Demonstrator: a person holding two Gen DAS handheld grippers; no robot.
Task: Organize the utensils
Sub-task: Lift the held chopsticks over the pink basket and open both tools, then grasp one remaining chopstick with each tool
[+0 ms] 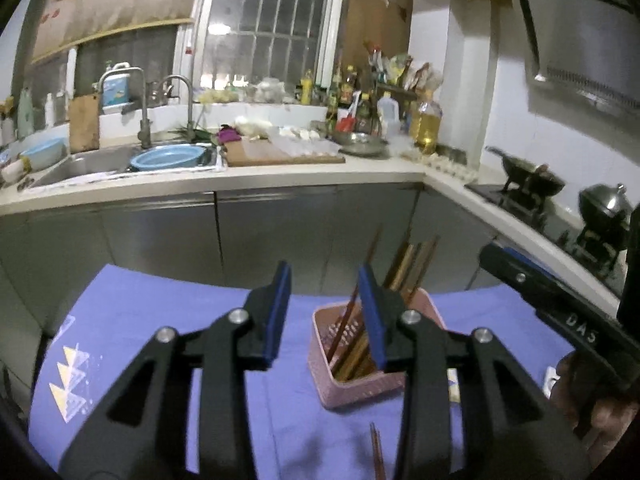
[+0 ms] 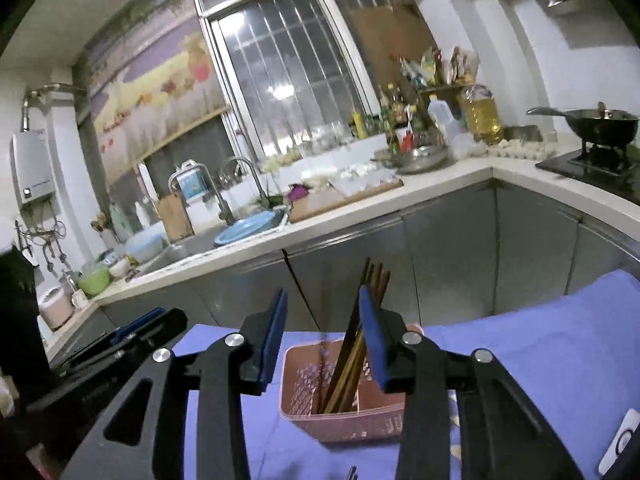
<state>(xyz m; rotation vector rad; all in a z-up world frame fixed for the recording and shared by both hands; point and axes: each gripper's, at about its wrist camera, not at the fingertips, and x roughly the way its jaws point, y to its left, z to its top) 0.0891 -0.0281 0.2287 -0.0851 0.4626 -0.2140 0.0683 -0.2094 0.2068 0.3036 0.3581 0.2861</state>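
A pink perforated basket [image 1: 360,386] stands on the purple cloth [image 1: 160,320] and holds several brown chopsticks [image 1: 404,264] leaning upright. It also shows in the right wrist view [image 2: 344,416] with the chopsticks [image 2: 370,284]. My left gripper [image 1: 326,312] is open and empty, raised just in front of the basket. My right gripper [image 2: 322,336] is open and empty, raised over the basket. Loose chopsticks [image 1: 377,454] lie on the cloth near the front edge, and their tips show in the right wrist view [image 2: 352,473]. The right gripper's body [image 1: 560,300] shows at right in the left view.
Beyond the cloth runs a kitchen counter [image 1: 280,178] with a sink [image 1: 92,162], a blue basin [image 1: 168,157], a cutting board [image 1: 280,152], bottles and a stove with a pan [image 2: 600,124]. Steel cabinet doors [image 1: 260,232] stand behind the table. A white object [image 2: 622,440] lies at the cloth's right.
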